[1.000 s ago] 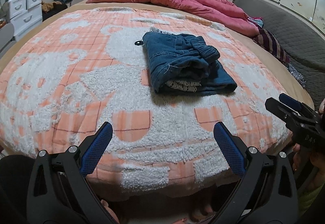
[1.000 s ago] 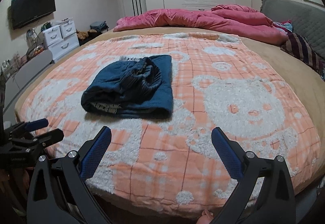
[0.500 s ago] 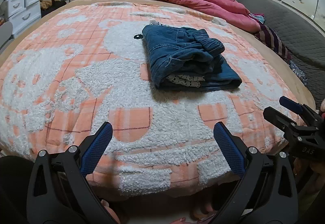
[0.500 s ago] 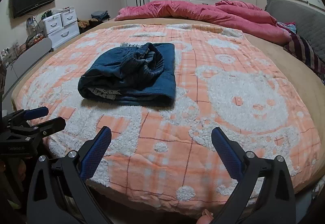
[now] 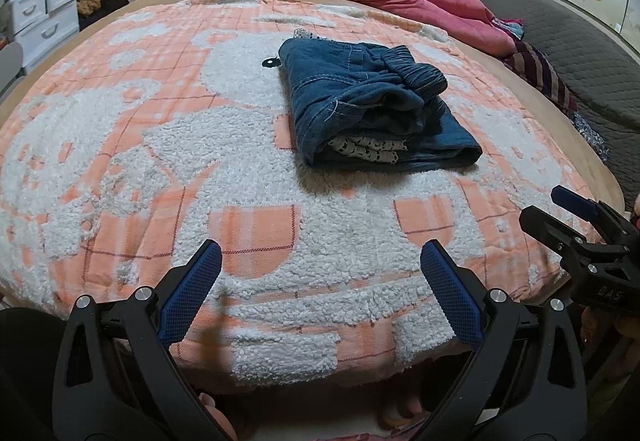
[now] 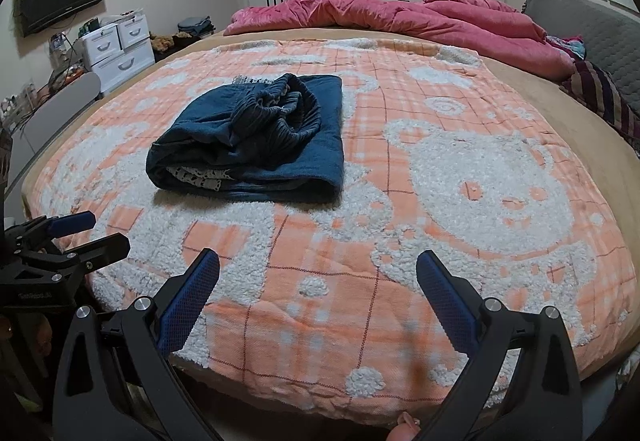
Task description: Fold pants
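Your left gripper (image 5: 320,261) and right gripper (image 6: 318,273) have drawn back past the blanket's (image 5: 120,145) near edge, fingers apart, empty; the pants (image 5: 372,109) lie folded mid-blanket; folding looks finished.

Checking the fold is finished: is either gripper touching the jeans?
Apart. In the left wrist view, bare blanket lies between the open left gripper and the folded jeans; the right wrist view shows the same gap before the right gripper.
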